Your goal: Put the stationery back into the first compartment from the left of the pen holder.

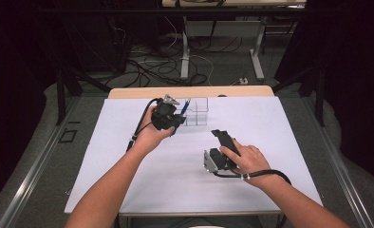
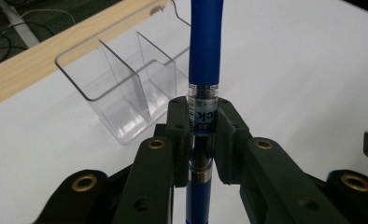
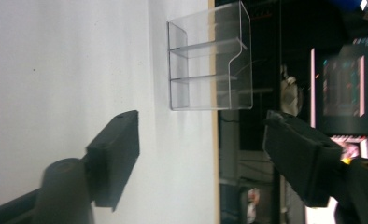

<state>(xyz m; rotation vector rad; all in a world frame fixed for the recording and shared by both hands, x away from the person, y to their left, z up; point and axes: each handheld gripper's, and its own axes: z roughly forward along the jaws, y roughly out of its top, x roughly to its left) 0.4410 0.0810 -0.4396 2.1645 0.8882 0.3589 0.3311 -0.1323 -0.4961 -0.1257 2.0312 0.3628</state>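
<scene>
A: What have the left jaws got?

B: The left gripper (image 2: 204, 135) is nearly closed, its two black pads clamped from either side on a blue pen with a clear, printed middle band and a silver ring (image 2: 204, 56). The pen stands upright between them, barrel rising above the pads and a short length showing below.

A: And around it?

B: Just beyond the pads and a little to their left in the left gripper view sits a clear plastic organiser box with upright dividers (image 2: 121, 88), resting on the white table sheet (image 2: 294, 60). From above, the left gripper (image 1: 172, 115) is right beside that box (image 1: 198, 112), with the pen (image 1: 184, 107) slanting up at the box's near corner; I cannot tell whether they touch.

A: The right one?

B: The right gripper (image 3: 201, 154) has its jaws well apart with nothing between them. The same box (image 3: 210, 63) lies ahead of the gap. From above, the right gripper (image 1: 221, 142) lies low on the sheet, well apart from the box, a hand (image 1: 244, 159) over it
</scene>
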